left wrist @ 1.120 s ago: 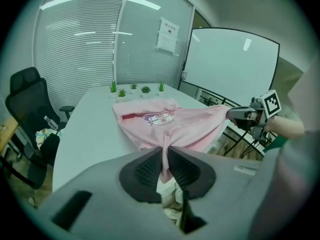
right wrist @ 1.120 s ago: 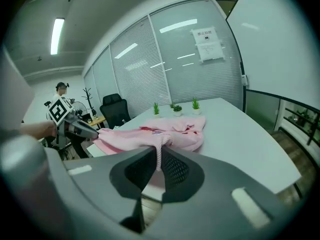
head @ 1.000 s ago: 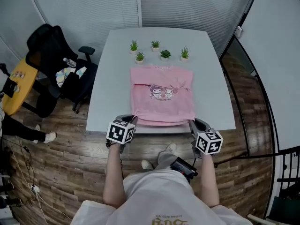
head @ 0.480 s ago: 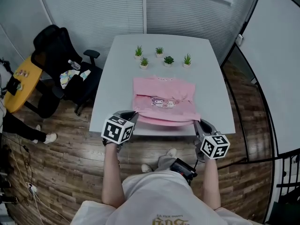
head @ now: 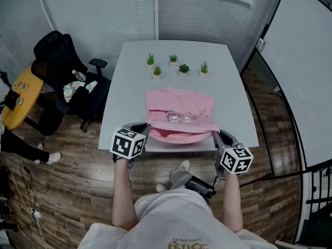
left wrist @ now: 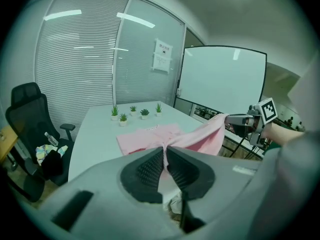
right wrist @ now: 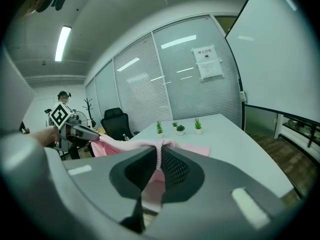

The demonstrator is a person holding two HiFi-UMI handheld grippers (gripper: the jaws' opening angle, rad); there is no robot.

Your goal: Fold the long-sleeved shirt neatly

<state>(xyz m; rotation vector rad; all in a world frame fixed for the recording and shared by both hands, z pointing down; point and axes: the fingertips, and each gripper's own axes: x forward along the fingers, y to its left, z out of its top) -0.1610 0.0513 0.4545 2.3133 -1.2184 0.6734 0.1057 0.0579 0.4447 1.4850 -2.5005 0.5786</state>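
Head view: the pink long-sleeved shirt (head: 180, 108) lies print-up on the white surface (head: 127, 92), with its collar toward the row of small potted plants (head: 183, 68).
Shirt outline: no sleeve sticks out at either side, so the sleeves seem already folded in over the body.
Left tool (head: 146, 130): closed on the near left corner of the hem; in the left gripper view a thin pleat of pink cloth is pinched between its pads (left wrist: 150, 169).
Right tool (head: 216, 137): closed on the near right corner in the same way, with the cloth squeezed flat between its pads (right wrist: 172, 168).
Hem (head: 179, 137): raised off the near edge of the surface and sagging in a shallow curve between the two tools, while the upper half of the shirt rests flat.
Done so far: sleeves in, by the look of it, and both bottom corners gripped and lifted.
Left to do: carry the hem over toward the collar, lay it down square, let go and perhaps fold once more.
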